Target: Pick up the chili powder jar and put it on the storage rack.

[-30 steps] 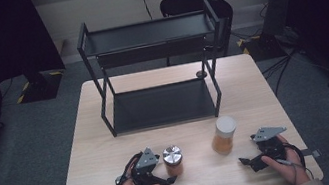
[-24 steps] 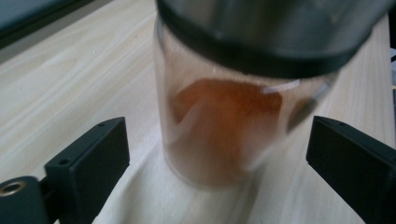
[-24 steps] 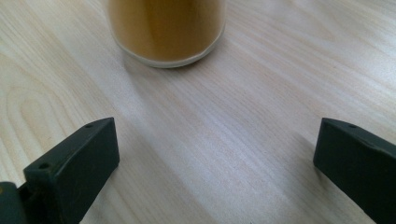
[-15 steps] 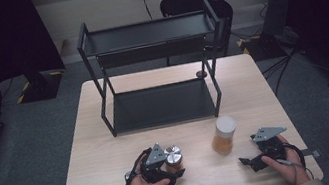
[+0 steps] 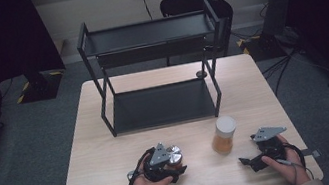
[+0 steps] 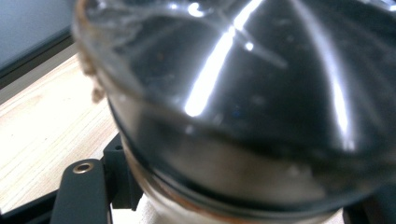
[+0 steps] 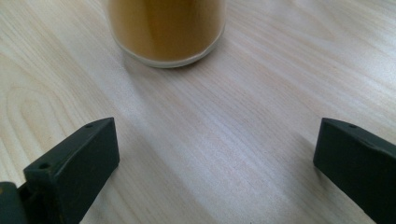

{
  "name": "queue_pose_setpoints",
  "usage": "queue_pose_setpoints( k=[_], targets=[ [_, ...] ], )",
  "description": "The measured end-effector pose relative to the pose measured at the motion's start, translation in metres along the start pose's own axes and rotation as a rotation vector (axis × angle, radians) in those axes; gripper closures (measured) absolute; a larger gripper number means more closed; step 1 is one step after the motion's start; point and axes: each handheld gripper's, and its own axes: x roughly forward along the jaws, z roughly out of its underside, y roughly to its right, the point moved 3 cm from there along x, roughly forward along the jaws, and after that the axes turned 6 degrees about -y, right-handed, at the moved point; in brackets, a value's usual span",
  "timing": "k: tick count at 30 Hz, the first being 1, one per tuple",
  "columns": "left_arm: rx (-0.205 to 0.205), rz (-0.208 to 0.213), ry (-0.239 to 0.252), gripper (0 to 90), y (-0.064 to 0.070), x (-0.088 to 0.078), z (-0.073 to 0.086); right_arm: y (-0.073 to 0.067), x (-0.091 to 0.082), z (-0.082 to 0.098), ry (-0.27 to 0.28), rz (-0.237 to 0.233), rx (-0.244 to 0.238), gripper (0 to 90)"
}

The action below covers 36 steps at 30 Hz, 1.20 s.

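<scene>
A glass jar with a silver lid (image 5: pixel 174 154) stands near the table's front edge. My left gripper (image 5: pixel 176 163) is shut on its sides; the jaws have just been closing around it. In the left gripper view the jar (image 6: pixel 243 93) looms very close and blurred, between the black jaws of the left gripper (image 6: pixel 229 203). To the right stands a jar of orange contents with a white lid (image 5: pixel 224 134). My right gripper (image 5: pixel 248 162) rests on the table just right of it, open. In the right gripper view the orange jar (image 7: pixel 166 28) stands ahead of the right gripper (image 7: pixel 215 158), apart from the jaws.
A black two-tier metal rack (image 5: pixel 152 64) occupies the back half of the wooden table (image 5: pixel 101 148). A small dark object (image 5: pixel 201 73) lies by its right rear leg. A black chair (image 5: pixel 198 3) stands behind the table.
My left gripper slid right up to the silver-lidded jar and closed on it. The right gripper and the orange jar have stayed put.
</scene>
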Motion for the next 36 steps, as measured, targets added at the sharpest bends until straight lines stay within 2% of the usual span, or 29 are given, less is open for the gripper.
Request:
queue_pose_setpoints(
  k=[4, 7, 14, 15, 20, 25, 36],
  targets=[
    [-0.033, -0.004, 0.002, 29.9, -0.006, -0.005, 0.001, 0.000, 0.000, 0.000, 0.000, 0.000, 0.000, 0.0],
    [-0.071, -0.019, 0.012, 29.9, -0.012, -0.015, 0.000, 0.000, 0.000, 0.000, 0.000, 0.000, 0.000, 0.0],
    [-0.088, -0.060, -0.004, 30.0, -0.020, -0.029, -0.010, 0.000, 0.000, 0.000, 0.000, 0.000, 0.000, 0.0],
    [-0.104, -0.070, -0.002, 30.0, -0.022, -0.032, -0.012, 0.000, 0.000, 0.000, 0.000, 0.000, 0.000, 0.0],
    [-0.111, -0.087, 0.003, 30.1, -0.028, -0.038, -0.017, 0.000, 0.000, 0.000, 0.000, 0.000, 0.000, 0.0],
    [-0.140, -0.095, 0.013, 30.1, -0.040, -0.045, -0.026, 0.000, 0.000, 0.000, 0.000, 0.000, 0.000, 0.0],
    [-0.153, -0.142, 0.008, 30.2, -0.055, -0.056, -0.046, 0.000, 0.000, 0.000, 0.000, 0.000, 0.000, 0.0]
  ],
)
